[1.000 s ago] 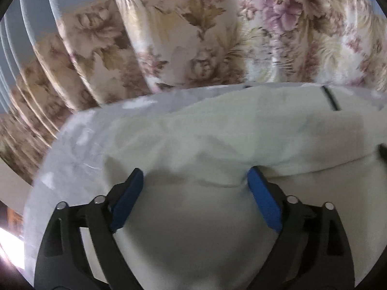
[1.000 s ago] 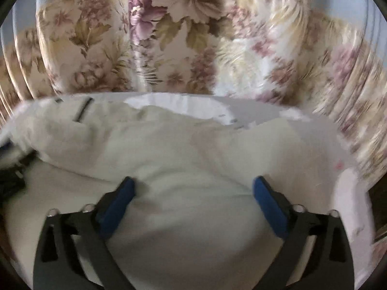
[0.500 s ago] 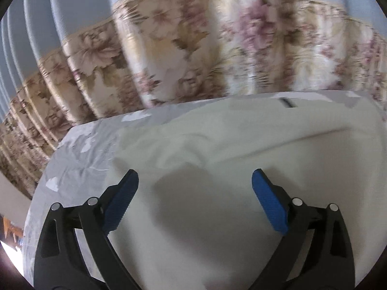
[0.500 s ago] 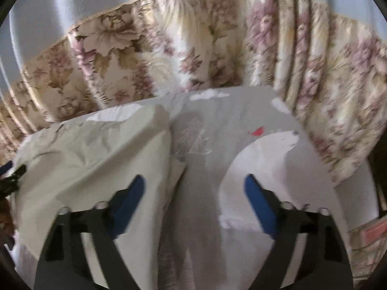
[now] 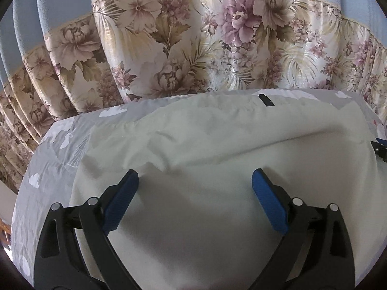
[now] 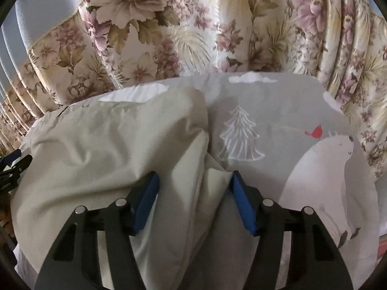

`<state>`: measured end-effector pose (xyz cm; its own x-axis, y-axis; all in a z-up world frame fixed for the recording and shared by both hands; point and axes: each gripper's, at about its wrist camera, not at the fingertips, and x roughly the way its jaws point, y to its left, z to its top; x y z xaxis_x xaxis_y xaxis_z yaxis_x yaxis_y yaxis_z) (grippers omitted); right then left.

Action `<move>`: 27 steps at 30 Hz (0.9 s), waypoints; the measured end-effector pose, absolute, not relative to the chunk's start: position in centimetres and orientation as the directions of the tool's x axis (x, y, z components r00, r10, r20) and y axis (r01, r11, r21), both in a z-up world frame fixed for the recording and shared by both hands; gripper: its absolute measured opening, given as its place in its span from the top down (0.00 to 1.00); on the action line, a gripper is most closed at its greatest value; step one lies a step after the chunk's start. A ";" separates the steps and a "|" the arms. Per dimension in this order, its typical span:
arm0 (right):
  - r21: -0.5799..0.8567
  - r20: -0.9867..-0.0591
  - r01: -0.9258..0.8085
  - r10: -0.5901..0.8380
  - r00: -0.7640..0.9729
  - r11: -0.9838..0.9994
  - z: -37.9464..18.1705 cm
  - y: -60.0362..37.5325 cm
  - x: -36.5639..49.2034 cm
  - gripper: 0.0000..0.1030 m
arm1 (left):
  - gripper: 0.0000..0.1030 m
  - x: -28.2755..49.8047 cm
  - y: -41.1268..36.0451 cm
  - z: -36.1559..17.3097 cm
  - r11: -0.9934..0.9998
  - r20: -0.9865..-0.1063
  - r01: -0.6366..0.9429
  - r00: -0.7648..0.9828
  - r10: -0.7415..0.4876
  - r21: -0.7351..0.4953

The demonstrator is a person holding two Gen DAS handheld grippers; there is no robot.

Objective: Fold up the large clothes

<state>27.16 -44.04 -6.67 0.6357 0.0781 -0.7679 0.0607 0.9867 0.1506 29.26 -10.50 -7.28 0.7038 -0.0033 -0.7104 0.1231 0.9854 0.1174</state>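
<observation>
A large cream garment (image 5: 217, 149) lies spread on a grey printed bed sheet (image 5: 55, 149); a small black loop (image 5: 265, 99) sits at its far edge. My left gripper (image 5: 194, 183) is open just above the cloth's middle, nothing between the blue pads. In the right wrist view the garment (image 6: 108, 149) fills the left half, its right edge folded into a ridge. My right gripper (image 6: 194, 186) is partly open and straddles that folded right edge, with cloth between the pads. The other gripper (image 6: 12, 164) shows at the far left.
A floral curtain (image 5: 205, 36) hangs right behind the bed in both views. The sheet (image 6: 278, 120) carries a tree print (image 6: 238, 135), a red bird (image 6: 314, 131) and a white bear (image 6: 321, 181) to the right of the garment.
The garment has settled flat. My left gripper lifted off the cloth and stays open. My right gripper moved to the garment's right edge and its jaws narrowed around the fold.
</observation>
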 end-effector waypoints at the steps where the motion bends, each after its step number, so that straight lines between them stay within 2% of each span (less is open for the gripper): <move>1: 0.143 -0.769 0.060 0.073 0.635 0.988 -6.6 -43.7 27.2 0.47 | 0.08 29.3 -10.6 -7.3 0.985 -0.711 0.127 0.703 -0.007 0.117; 2: 0.141 -0.769 0.059 0.072 0.636 0.988 -6.4 -43.6 27.2 0.59 | 0.08 29.3 -10.6 -7.3 0.985 -0.711 0.129 0.703 -0.008 0.117; 3: 0.147 -0.765 0.046 0.084 0.639 0.988 -6.2 -43.3 27.0 0.66 | 0.08 29.3 -10.6 -7.3 0.985 -0.710 0.131 0.704 -0.010 0.116; 7: 0.094 -0.771 0.039 0.049 0.635 0.995 -5.8 -42.0 26.7 0.71 | 0.08 29.3 -10.7 -7.3 0.985 -0.712 0.138 0.702 -0.020 0.108; 9: 0.107 -0.776 0.053 0.050 0.629 0.993 -5.8 -42.2 26.7 0.78 | 0.08 29.2 -10.8 -7.2 0.985 -0.713 0.143 0.701 -0.029 0.100; 11: 0.130 -0.778 0.071 0.058 0.626 0.989 -5.5 -42.5 26.7 0.91 | 0.08 29.0 -11.1 -6.9 0.984 -0.714 0.159 0.698 -0.054 0.080; 18: 0.210 -0.740 0.083 0.103 0.664 0.974 -2.0 -41.8 26.1 0.93 | 0.08 28.7 -14.2 -6.0 0.970 -0.737 0.244 0.658 -0.157 0.012; 22: 0.299 -0.688 0.057 0.174 0.705 0.952 0.9 -41.4 25.4 0.93 | 0.08 29.7 -16.7 -7.5 0.965 -0.770 0.248 0.631 -0.094 0.085; 27: 0.401 -0.627 0.010 0.267 0.732 0.916 3.6 -40.1 24.8 0.93 | 0.05 31.0 -17.0 -9.1 0.969 -0.787 0.218 0.615 -0.047 0.113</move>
<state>24.82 -40.09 3.65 0.7315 0.2670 -0.6274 0.0096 0.9160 0.4011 30.95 -17.05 -9.07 0.6147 -0.0466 -0.7874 0.2184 0.9693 0.1132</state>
